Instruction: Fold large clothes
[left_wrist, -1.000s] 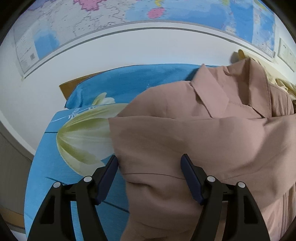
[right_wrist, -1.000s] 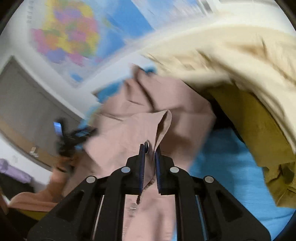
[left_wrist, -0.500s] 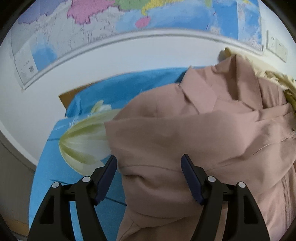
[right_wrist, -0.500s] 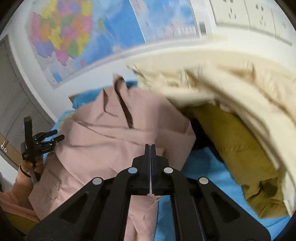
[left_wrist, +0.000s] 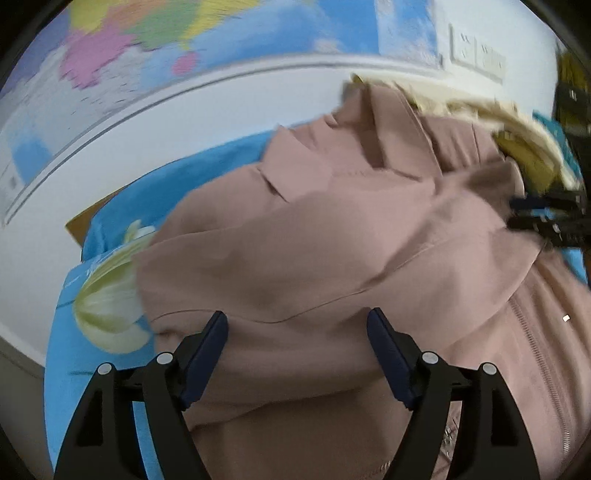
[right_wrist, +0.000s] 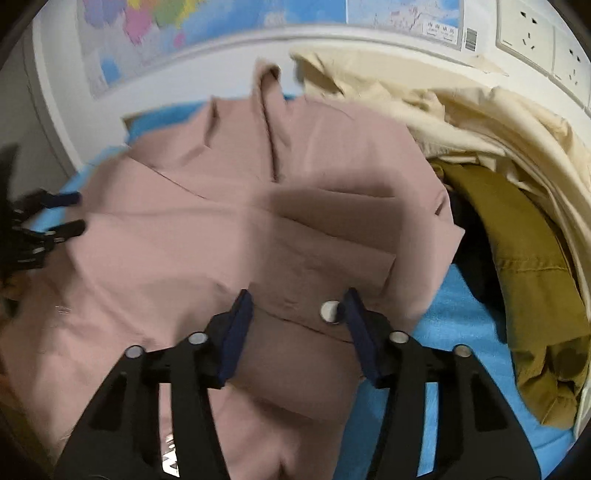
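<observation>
A dusty-pink jacket (left_wrist: 332, 240) lies on a blue sheet, collar toward the wall, its sleeves folded across the chest; it also fills the right wrist view (right_wrist: 229, 221). My left gripper (left_wrist: 297, 325) is open just above the jacket's left side, holding nothing. My right gripper (right_wrist: 295, 302) is open above the folded sleeve end, beside a silver snap button (right_wrist: 330, 311). Each gripper shows in the other's view, the right one (left_wrist: 543, 218) and the left one (right_wrist: 55, 218).
A blue sheet with a pale flower print (left_wrist: 107, 306) covers the bed. A cream garment (right_wrist: 461, 99) and an olive garment (right_wrist: 528, 280) are heaped to the jacket's right. A wall map (left_wrist: 184, 44) and wall sockets (right_wrist: 535, 40) are behind.
My right gripper let go of the pink sleeve, laid it across the jacket and opened. My left gripper stayed open and shifted right over the jacket.
</observation>
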